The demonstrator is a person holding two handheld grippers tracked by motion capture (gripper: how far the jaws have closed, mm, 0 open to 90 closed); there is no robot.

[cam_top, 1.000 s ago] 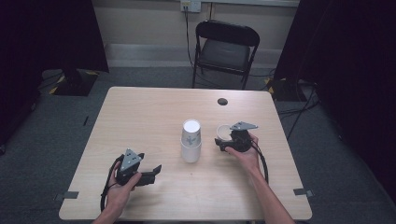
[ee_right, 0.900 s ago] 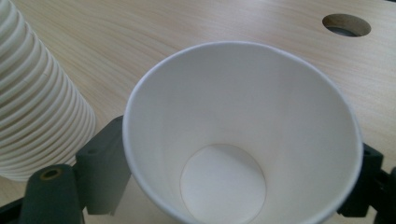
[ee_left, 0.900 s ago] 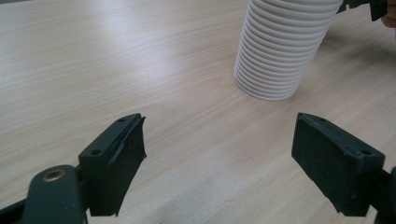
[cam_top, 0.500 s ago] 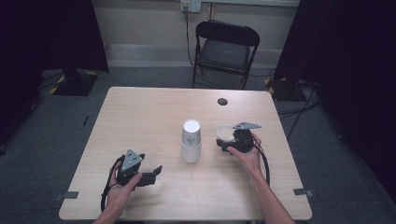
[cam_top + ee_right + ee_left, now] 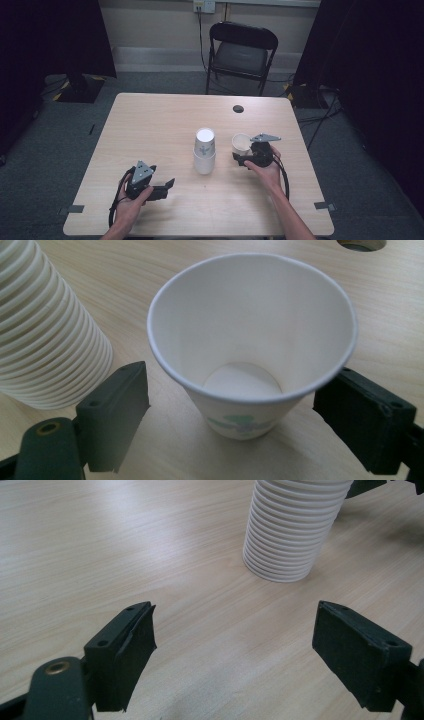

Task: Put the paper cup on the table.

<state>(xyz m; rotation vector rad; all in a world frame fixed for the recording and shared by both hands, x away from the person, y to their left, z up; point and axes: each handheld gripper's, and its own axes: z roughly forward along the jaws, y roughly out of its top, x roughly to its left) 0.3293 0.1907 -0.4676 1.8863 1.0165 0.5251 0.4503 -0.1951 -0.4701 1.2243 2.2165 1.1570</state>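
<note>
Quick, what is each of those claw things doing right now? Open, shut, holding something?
Left gripper: open, nothing between its fingers, stack of cups ahead.
Right gripper: open, fingers on either side of a single paper cup, not squeezing it.

The cup stack (image 5: pixel 295 527) ran off the left gripper view's top edge; the single cup's (image 5: pixel 250 355) printed motif (image 5: pixel 239 423) was too blurred to identify.

Table (image 5: pixel 150 130): pale wood-grain laminate, smooth, slight sheen. Single cup (image 5: pixel 250 345): white paper, matt, rolled rim, faint green print low on wall. Cup stack (image 5: pixel 295 525): same white paper, ribbed with rims. Right gripper (image 5: pixel 230 430) and left gripper (image 5: pixel 235 660): matt black plastic jaws, brass-looking rivet.
</note>
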